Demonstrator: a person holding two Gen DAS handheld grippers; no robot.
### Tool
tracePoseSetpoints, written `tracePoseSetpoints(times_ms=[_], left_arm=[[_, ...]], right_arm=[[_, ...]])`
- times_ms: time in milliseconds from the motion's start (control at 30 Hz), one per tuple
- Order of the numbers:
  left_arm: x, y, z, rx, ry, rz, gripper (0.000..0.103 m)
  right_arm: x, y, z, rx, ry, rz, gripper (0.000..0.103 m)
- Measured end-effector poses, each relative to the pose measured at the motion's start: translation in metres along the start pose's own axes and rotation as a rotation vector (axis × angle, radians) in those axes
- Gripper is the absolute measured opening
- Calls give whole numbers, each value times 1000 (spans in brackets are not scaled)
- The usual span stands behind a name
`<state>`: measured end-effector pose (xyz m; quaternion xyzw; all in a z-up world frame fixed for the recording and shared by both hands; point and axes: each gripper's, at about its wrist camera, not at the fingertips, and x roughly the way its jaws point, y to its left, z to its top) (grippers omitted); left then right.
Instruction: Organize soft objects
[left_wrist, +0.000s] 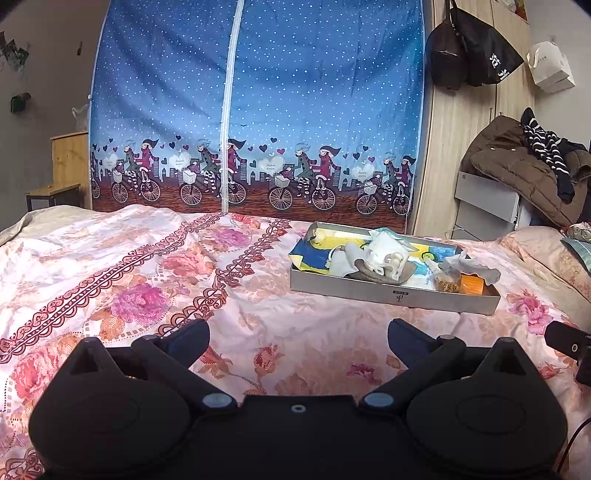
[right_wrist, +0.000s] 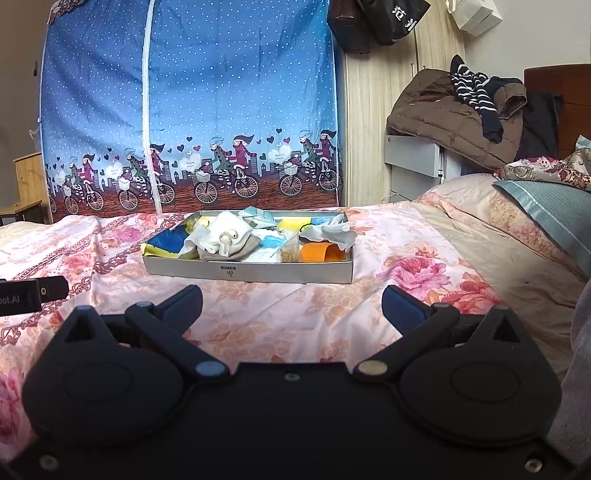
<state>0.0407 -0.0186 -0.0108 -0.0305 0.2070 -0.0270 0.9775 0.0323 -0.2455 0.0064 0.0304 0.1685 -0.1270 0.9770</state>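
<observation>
Left wrist view: both grippers hover over a floral bed, fingers spread wide and holding nothing.

The left gripper (left_wrist: 297, 341) and right gripper (right_wrist: 291, 304) hang above the pink flowered bedspread (left_wrist: 147, 280), each with its fingers (left_wrist: 188, 341) far apart. Just beyond lies a shallow grey tray (right_wrist: 251, 271), resting on the bed and piled with soft objects (right_wrist: 225, 238): white cloth, blue and yellow fabric, an orange piece, perhaps a small bag of grain. Behind stands a blue fabric wardrobe (left_wrist: 258, 110) printed with cyclists.
</observation>
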Motion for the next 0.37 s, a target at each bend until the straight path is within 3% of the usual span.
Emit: tracePoseSetpoints(times_ms=[367], left_arm=[[-1,-1,2,10,13,15,102]], right_arm=[[2,3,-1,-14,9,8,103]])
